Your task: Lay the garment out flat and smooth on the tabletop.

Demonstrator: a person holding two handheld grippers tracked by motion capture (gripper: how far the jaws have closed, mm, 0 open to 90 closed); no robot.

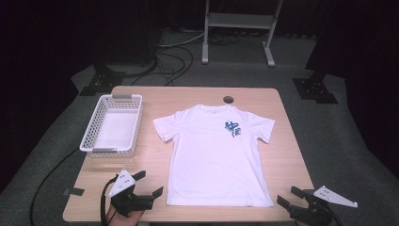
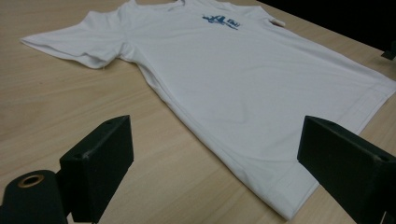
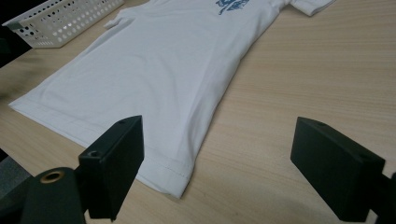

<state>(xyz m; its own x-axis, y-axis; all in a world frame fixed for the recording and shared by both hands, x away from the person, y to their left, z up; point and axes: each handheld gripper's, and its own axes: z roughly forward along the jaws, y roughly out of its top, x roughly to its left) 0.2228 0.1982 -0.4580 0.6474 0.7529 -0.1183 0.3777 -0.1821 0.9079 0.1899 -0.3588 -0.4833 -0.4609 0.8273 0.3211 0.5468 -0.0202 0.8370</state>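
We hover L gripper (image 1: 149, 183) + R gripper (image 1: 290, 197), jaws wide, empty, flanking hem corners of flat white cotton tee w/ blue print (image 1: 217, 155); tee's long axis runs away from us, each gripper nearest own corner.

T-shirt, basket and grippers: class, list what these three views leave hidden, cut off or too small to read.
- T-shirt: its back and the table under it, covered by its own cloth, high view.
- Blue print: too small to read in the high view; cut by the top edge in the right gripper view.
- Basket: cut off by the frame's corner, right gripper view.
- Right gripper: body cut by the bottom edge, high view.
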